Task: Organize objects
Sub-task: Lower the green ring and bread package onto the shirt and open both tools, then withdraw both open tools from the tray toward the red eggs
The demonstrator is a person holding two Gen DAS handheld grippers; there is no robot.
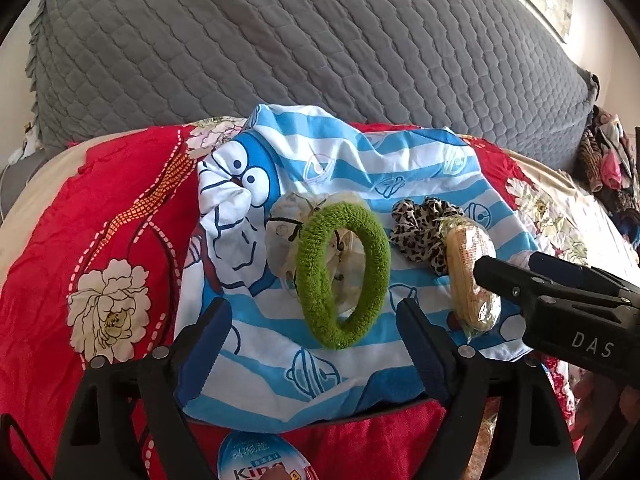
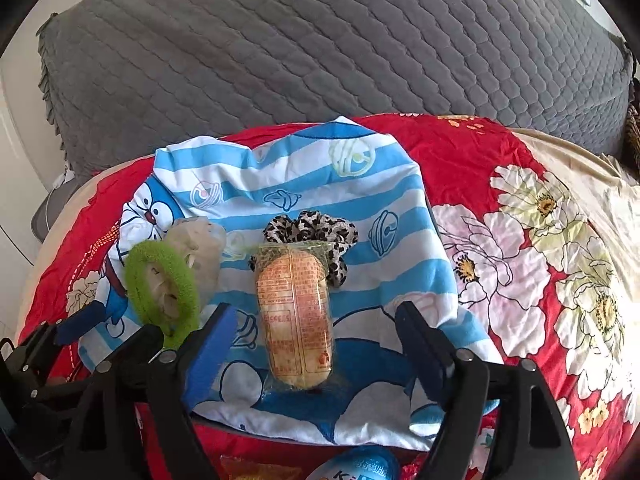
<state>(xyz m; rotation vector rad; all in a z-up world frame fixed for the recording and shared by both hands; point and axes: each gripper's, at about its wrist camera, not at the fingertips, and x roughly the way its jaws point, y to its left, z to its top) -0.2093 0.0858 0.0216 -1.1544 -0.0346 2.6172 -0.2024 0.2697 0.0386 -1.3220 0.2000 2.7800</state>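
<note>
A green fuzzy hair ring (image 1: 344, 276) lies on a blue-and-white striped cartoon cloth (image 1: 360, 160), partly over a clear hair clip (image 1: 288, 228). A leopard-print scrunchie (image 1: 424, 232) and a wrapped snack roll (image 1: 472, 280) lie to its right. My left gripper (image 1: 316, 328) is open, its fingers on either side of the ring's near end. My right gripper (image 2: 316, 332) is open around the snack roll (image 2: 296, 316); the scrunchie (image 2: 312, 232) lies just beyond it. The ring (image 2: 164, 288) and clip (image 2: 196, 248) show at the left there.
The cloth lies on a red flowered bedspread (image 1: 100, 240). A grey quilted cover (image 1: 300, 40) rises behind. A blue-and-white Kinder egg pack (image 1: 260, 460) sits at the near edge. Piled clothes (image 1: 608, 160) lie at the far right.
</note>
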